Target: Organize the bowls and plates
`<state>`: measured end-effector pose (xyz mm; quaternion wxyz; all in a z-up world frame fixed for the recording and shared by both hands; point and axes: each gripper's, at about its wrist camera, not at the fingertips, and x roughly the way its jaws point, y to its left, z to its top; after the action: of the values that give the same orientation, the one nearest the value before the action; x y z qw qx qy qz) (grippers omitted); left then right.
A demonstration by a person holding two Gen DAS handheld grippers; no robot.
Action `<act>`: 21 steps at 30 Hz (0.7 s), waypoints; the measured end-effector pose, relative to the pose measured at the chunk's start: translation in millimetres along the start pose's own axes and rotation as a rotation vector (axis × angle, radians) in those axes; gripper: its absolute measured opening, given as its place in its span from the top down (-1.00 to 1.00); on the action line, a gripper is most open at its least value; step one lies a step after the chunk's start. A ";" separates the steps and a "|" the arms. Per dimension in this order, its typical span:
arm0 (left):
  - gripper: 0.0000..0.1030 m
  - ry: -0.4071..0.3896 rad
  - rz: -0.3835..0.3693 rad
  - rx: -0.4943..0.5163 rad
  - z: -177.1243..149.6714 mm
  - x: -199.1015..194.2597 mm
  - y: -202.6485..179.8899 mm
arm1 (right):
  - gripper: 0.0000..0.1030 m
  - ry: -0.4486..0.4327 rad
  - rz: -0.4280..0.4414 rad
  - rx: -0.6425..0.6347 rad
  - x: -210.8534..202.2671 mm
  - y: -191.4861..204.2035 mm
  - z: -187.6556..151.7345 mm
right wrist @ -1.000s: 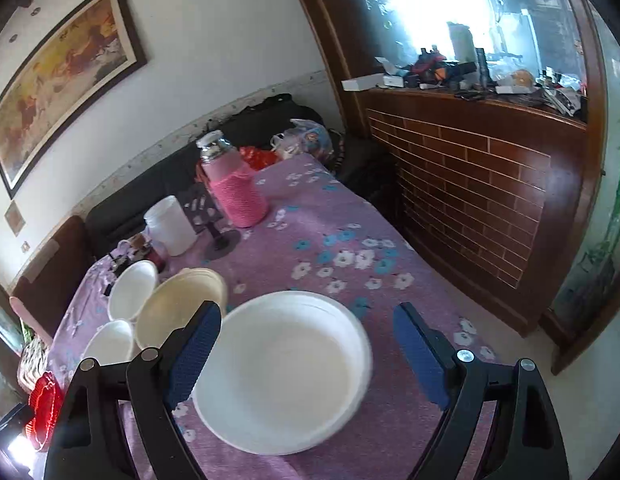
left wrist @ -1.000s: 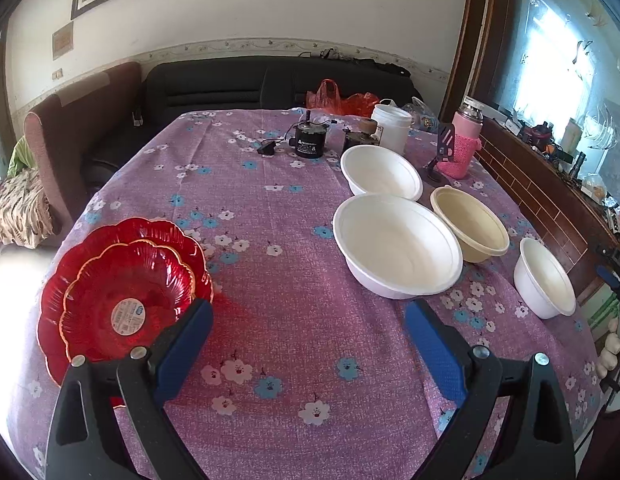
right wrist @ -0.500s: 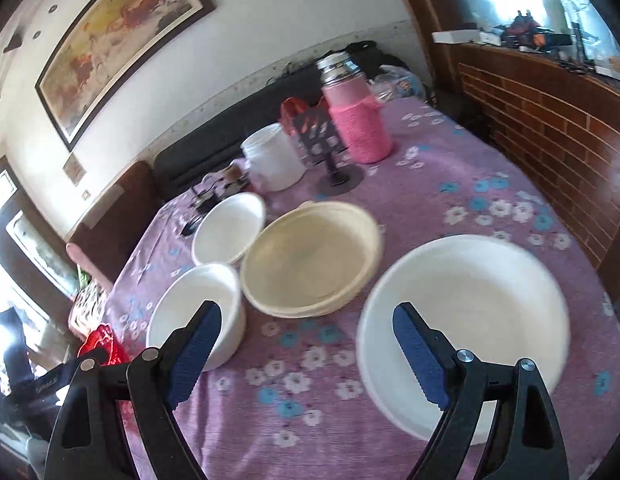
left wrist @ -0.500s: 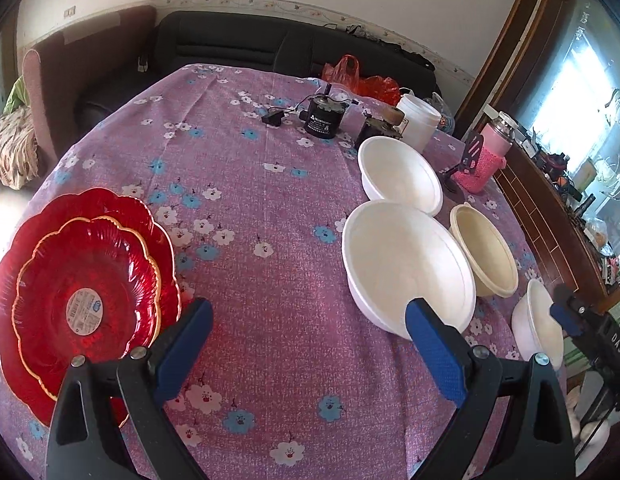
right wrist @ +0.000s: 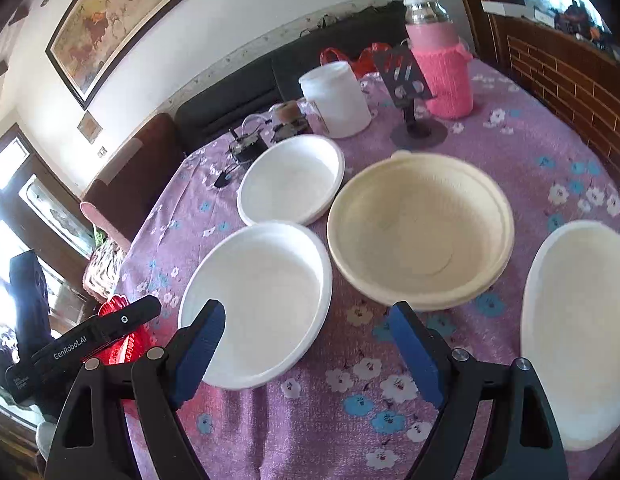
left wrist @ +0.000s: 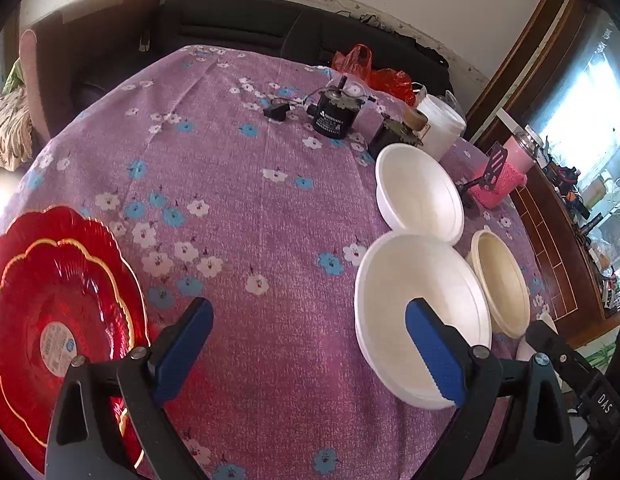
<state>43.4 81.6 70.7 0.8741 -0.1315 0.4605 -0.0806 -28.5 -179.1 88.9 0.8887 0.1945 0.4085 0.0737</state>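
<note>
Bowls sit loose on the purple tablecloth [right wrist: 530,160]: the cream bowl [right wrist: 420,228] largest, white bowl [right wrist: 262,300] nearer. Right gripper [right wrist: 306,354] and left gripper [left wrist: 310,354] are spread, empty; straddle one rim squarely before closing.

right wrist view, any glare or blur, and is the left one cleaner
Right wrist view: window at far left blown out, cream bowl rim slightly smeared. Left wrist view: sharper, but window glares and fisheye bulges the table.
</note>
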 end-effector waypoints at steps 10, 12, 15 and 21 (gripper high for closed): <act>-0.87 0.016 0.004 0.085 86.5 35.1 -21.6 | -0.67 0.011 -0.091 -0.063 42.7 -1.0 103.7; -0.87 0.054 -0.029 0.062 97.1 53.3 -25.0 | -0.60 0.047 -0.110 -0.074 62.6 -3.2 118.4; -0.87 0.109 -0.061 0.047 105.8 81.0 -34.8 | -0.49 0.098 -0.120 -0.095 89.6 -4.0 131.0; -0.87 0.180 -0.067 0.074 110.6 127.0 -55.8 | -0.34 0.186 -0.156 -0.154 132.7 -5.2 135.6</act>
<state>205.2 12.4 48.0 0.8303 -0.1065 0.5293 -0.1384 160.6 -184.1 74.3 0.8623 0.0858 0.4962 0.0534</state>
